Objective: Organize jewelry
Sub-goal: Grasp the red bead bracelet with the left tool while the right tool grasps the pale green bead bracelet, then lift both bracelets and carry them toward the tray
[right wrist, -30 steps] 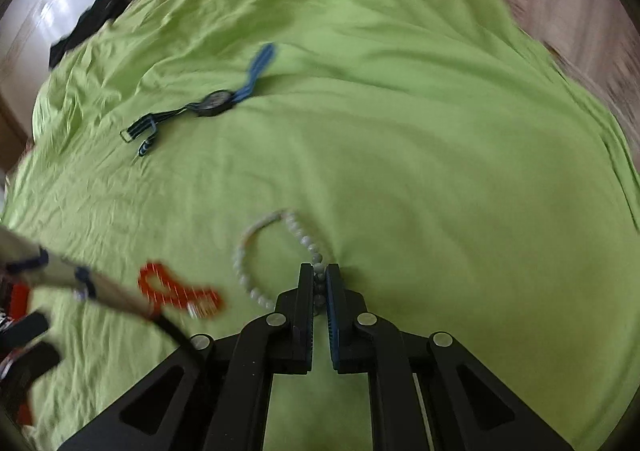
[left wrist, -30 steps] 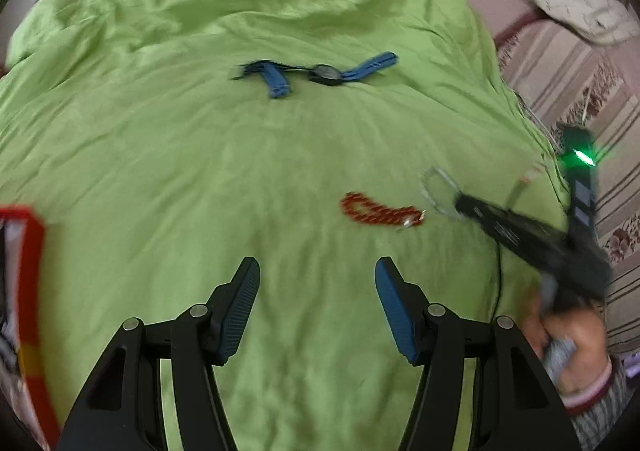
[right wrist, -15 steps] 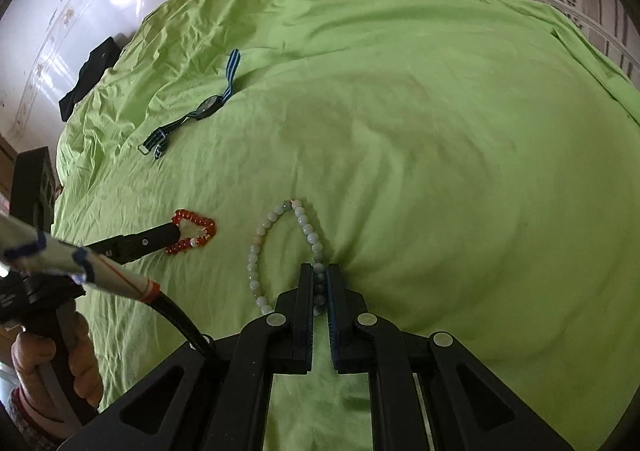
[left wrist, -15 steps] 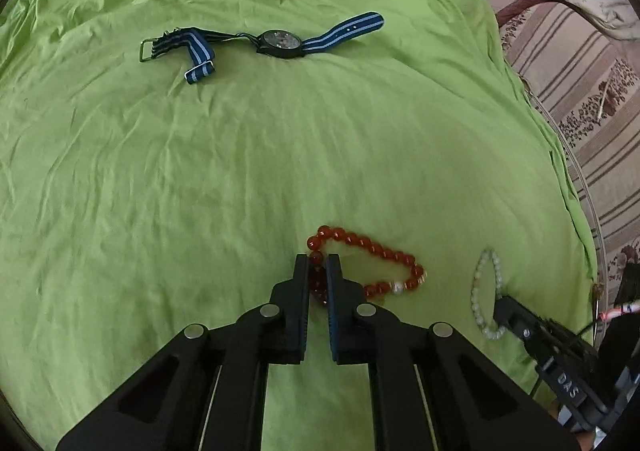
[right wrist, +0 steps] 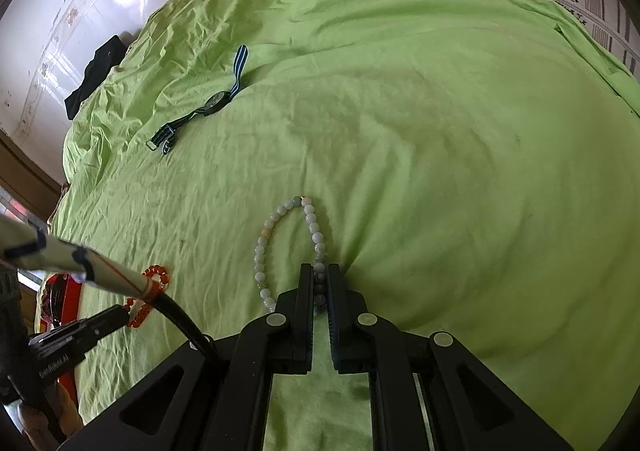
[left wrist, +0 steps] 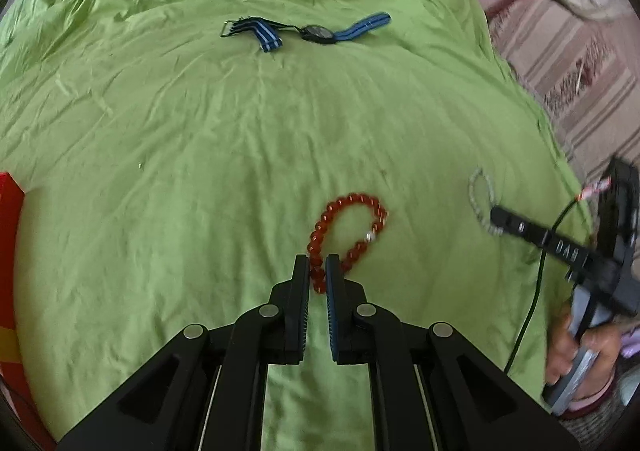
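At the far left of the left wrist view a red box (left wrist: 10,251) pokes in at the frame edge; its inside is not visible, but I judge it the likely place for the jewelry, since nothing else here looks like a container. To its right lies the wide green bedsheet (left wrist: 200,131), wrinkled and soft, which lets beads sink a little and gives the fingers something to press into.

Near the middle, the left gripper (left wrist: 318,271) is closed narrow on the near end of the red bead bracelet (left wrist: 348,227), pinching a few beads while the rest of the loop lies on the sheet ahead of it. Gripping one end probably lets the strand trail free when lifted.

Farther back, the striped-strap watch (left wrist: 316,33) lies flat and untouched, well apart from both grippers; it seems left for a later turn.

To the right, the right gripper (right wrist: 320,283) is likewise closed narrow on the pale bead bracelet (right wrist: 276,243), holding beads at the near end of the loop, the remainder resting on the sheet. The sheet puckers just beside its fingertips, so it may be pressing down into the bed.

Both bracelets appear grasped but not clearly lifted; carrying them leftward to the box looks like the next need.
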Available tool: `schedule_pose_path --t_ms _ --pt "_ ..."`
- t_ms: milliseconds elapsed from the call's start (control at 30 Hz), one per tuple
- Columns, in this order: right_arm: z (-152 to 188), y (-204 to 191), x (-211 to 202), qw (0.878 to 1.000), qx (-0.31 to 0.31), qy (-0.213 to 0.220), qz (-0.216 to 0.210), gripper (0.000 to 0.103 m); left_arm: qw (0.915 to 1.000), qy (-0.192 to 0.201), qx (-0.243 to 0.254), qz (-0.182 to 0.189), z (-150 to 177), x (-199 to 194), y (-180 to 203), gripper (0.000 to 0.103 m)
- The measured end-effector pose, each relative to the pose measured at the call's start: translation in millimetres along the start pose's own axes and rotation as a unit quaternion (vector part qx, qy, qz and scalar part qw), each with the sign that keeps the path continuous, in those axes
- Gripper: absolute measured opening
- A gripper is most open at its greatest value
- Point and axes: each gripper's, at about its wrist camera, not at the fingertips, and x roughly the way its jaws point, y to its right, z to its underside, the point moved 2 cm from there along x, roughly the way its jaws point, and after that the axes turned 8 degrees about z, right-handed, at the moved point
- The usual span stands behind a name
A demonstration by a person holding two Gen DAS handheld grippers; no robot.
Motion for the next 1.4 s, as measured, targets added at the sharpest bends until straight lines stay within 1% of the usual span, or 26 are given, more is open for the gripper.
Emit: schedule_pose_path --t_ms 67,167,233,333,400,567,733,833,867,933,967,1067,1100,1133,1233,1400 --pt "0 0 1 1.0 0.001 0.0 -0.001 0.007 0.9999 0.007 -0.002 0.015 -5 1 0 0.008" --pt "0 0 1 1.0 -0.001 0.0 -0.001 0.007 0.9997 0.014 0.012 0.018 -13 7 4 0.008" --pt "0 -1 2 1.0 -0.003 0.001 0.0 0.007 0.9997 0.008 0.012 0.022 -14 15 4 0.009" --pt "-1 -3 5 1.0 -0.011 0.004 0.004 0.007 0.9996 -0.002 0.026 0.015 -15 28 5 0.009" --pt "-1 -5 6 1.0 -0.017 0.006 0.006 0.007 0.9994 -0.01 0.026 0.021 -14 32 6 0.009" --pt "-2 -9 9 0.999 -0.03 0.013 0.012 0.007 0.9992 -0.005 0.039 0.002 -10 36 13 0.009" --pt "-2 -10 9 0.999 -0.032 0.015 0.013 0.007 0.9996 -0.007 0.019 0.017 -6 31 11 0.009" --pt "-2 -11 10 0.999 -0.036 0.015 0.016 0.007 0.9997 -0.01 0.02 0.01 -6 34 11 0.009" --pt "-2 -11 9 0.999 -0.036 0.016 0.016 0.007 0.9997 -0.011 0.022 0.008 -6 35 12 0.01" --pt "-2 -11 10 0.999 -0.033 0.017 0.014 0.007 0.9996 -0.01 0.022 0.011 -9 38 14 0.015" --pt "-2 -11 10 0.999 -0.031 0.017 0.012 0.007 0.9997 -0.011 0.022 0.01 -10 40 14 0.015" --pt "-2 -10 13 0.999 -0.028 0.017 0.009 0.007 0.9996 -0.009 0.027 -0.004 -16 46 18 0.015" --pt "-2 -11 13 0.999 -0.028 0.017 0.008 0.007 0.9995 -0.01 0.03 -0.008 -17 47 20 0.014" --pt "-3 -10 13 0.999 -0.027 0.017 0.006 0.007 0.9995 -0.007 0.029 -0.012 -18 46 20 0.007" --pt "-4 -10 10 0.999 -0.027 0.02 -0.003 0.007 0.9998 0.0 0.02 -0.01 -15 38 20 0.007" --pt "-5 -20 0 0.998 -0.041 0.039 -0.017 0.006 0.9995 0.024 0.02 -0.004 -9 2 27 0.007"
